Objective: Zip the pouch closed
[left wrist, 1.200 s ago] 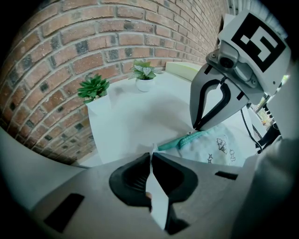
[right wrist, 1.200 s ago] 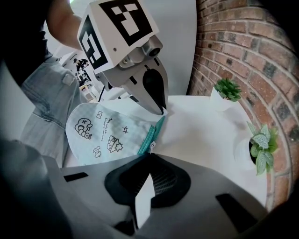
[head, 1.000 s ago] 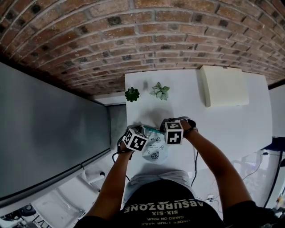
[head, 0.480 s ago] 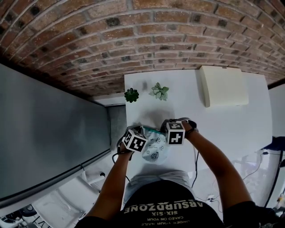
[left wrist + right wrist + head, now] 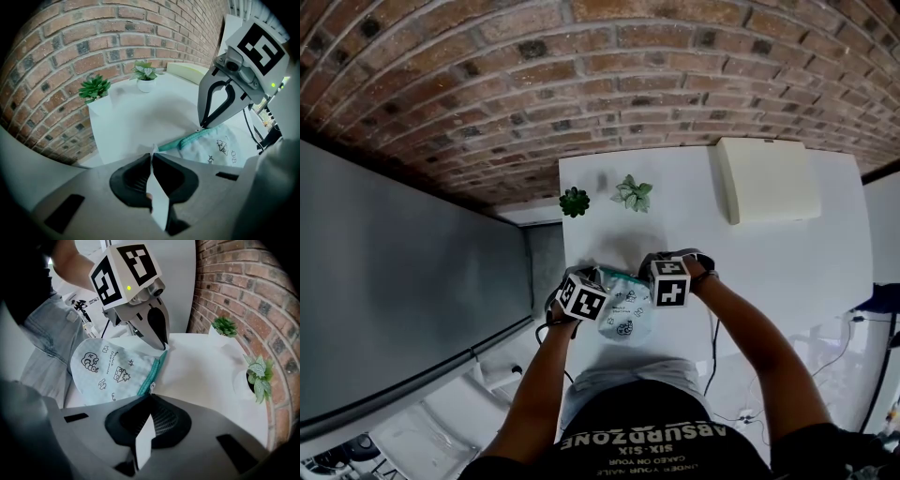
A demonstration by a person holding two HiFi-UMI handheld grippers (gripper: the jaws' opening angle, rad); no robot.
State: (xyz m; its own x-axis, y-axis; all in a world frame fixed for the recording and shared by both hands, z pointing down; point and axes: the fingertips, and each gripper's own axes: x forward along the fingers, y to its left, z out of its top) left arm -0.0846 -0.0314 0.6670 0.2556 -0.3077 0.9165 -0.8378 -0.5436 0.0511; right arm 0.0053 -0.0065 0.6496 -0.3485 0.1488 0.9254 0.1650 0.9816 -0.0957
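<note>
- The pouch lies flat on the white tabletop, close to the edge nearest the person and between the two grippers. It is pale fabric printed with small dark cartoon drawings.
- A teal zipper runs along the pouch's far edge, from one gripper to the other. No view shows clearly whether its teeth are joined.
- Left gripper: the jaws are pressed together and pinch a white corner of the pouch at the end of the zipper. The gripper points steeply down at the tabletop.
- Right gripper: the jaws are pressed together at the opposite end of the zipper. The small metal zipper pull sits right at their tips, and the left gripper view shows those tips meeting on the teal band.
- In the head view the two marker cubes sit near each other, one at each side of the pouch, with the person's forearms reaching in from below.
- A dark green succulent and a pale leafy plant, each in a white pot, stand side by side at the far edge of the tabletop, well apart from the pouch.
- A cream box lies at the far right of the tabletop.
- A brick wall stands behind the tabletop.
</note>
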